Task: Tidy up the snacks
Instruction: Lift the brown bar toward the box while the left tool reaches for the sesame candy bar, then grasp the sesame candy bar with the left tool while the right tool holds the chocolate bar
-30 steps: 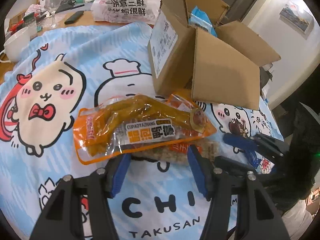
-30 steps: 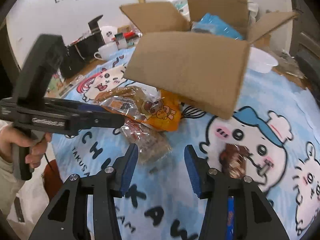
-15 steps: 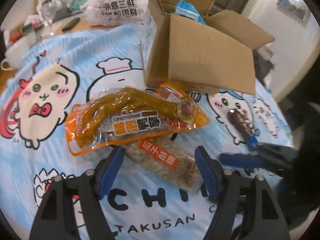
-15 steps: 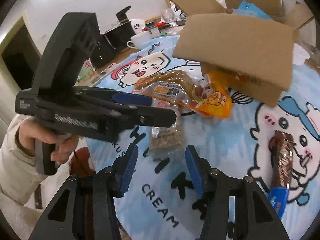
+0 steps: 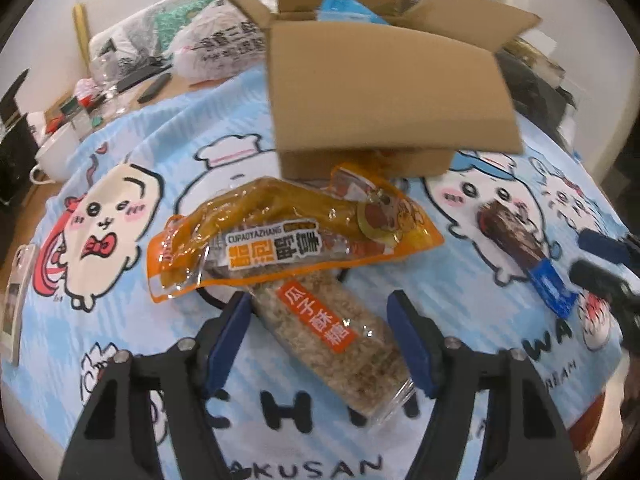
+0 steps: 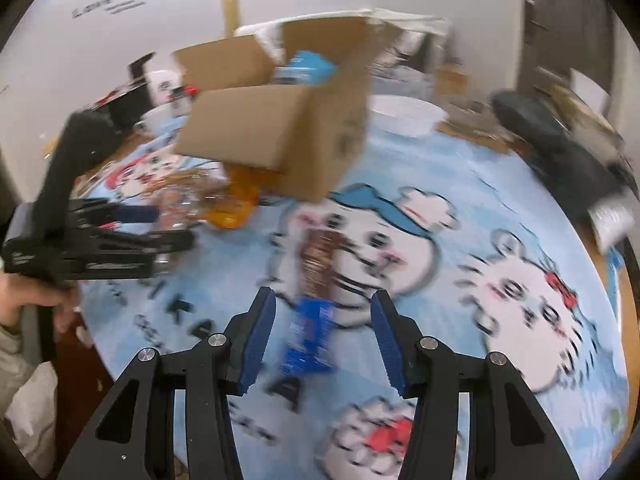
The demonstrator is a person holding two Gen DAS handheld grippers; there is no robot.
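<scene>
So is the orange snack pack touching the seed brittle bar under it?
Touching. In the left wrist view the orange snack pack lies across the far end of the seed brittle bar, covering it with no gap, both on the tablecloth.

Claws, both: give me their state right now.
Left claw: open, straddling the seed brittle bar.
Right claw: open, empty, over the blue-ended chocolate bar.

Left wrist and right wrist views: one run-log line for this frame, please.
left tongs: open, straddling seed brittle bar | right tongs: open, over chocolate bar | orange snack pouch: overlaps brittle | cardboard box: open
</scene>
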